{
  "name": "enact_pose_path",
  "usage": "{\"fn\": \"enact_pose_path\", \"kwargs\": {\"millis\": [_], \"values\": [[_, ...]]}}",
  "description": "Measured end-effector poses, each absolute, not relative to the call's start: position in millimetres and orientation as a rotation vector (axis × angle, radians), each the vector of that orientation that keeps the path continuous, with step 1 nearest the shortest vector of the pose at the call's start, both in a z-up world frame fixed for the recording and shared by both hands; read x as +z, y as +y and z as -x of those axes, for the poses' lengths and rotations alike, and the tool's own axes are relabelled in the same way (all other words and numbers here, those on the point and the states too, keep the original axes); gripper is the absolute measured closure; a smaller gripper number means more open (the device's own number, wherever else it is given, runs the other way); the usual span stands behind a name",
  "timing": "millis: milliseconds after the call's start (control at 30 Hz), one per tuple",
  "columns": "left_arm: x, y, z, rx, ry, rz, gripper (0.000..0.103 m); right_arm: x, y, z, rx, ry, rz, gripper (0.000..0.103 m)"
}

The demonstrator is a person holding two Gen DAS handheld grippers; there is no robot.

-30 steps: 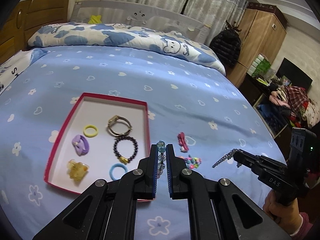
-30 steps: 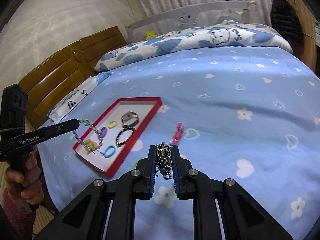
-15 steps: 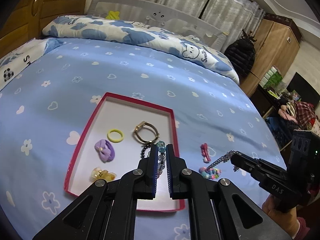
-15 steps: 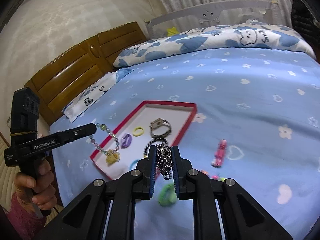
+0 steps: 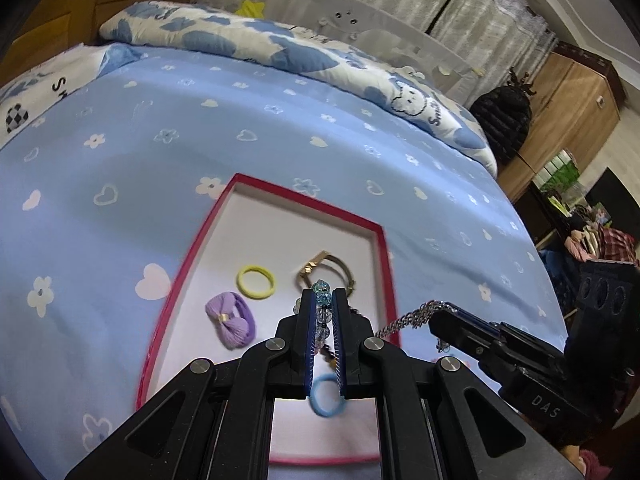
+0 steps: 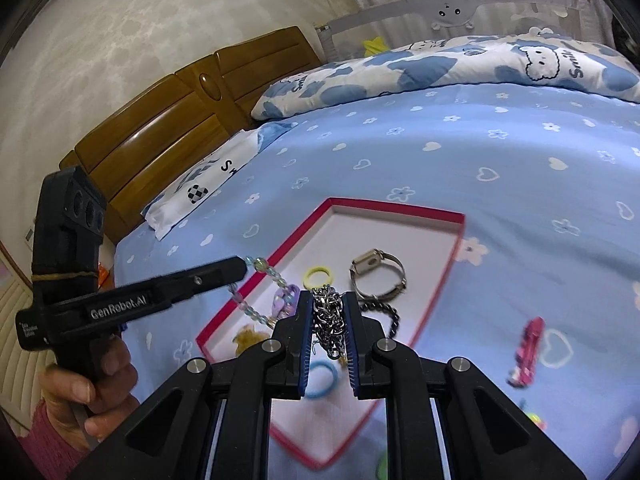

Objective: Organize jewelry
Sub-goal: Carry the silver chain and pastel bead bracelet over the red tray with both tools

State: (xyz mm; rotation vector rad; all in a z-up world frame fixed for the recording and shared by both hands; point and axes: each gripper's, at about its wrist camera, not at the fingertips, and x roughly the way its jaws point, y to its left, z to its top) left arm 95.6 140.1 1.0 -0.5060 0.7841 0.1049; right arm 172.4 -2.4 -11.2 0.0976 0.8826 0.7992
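The left gripper (image 5: 323,300) is clamping a string of clear blue-green glass beads (image 5: 322,298) above the shallow white tray with a red rim (image 5: 376,226), which is lying on the light-blue flowered bedsheet (image 5: 200,120). Just to its right, the right gripper (image 6: 327,308) is pinching a bunched silver metal chain (image 6: 329,312) over the same tray. Inside the tray are lying a yellow hair ring (image 5: 256,282), a purple bow hair tie (image 5: 232,322), a blue hair ring (image 5: 326,396) and a gold-faced bangle watch (image 6: 378,276), while a pink hair clip (image 6: 528,354) is sitting on the sheet beside it.
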Motion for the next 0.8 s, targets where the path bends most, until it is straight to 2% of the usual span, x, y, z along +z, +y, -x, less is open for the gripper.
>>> {"fn": "enact_pose_path", "kwargs": {"millis": [367, 800], "values": [[-37, 169, -111, 0.223, 0.857, 0.556, 0.097, -54, 28, -192, 0.785, 0.976, -0.072, 0.089], [-55, 159, -116, 0.320, 0.922, 0.492, 0.096, -88, 35, -193, 0.769, 1.065, -0.034, 0.089]]}}
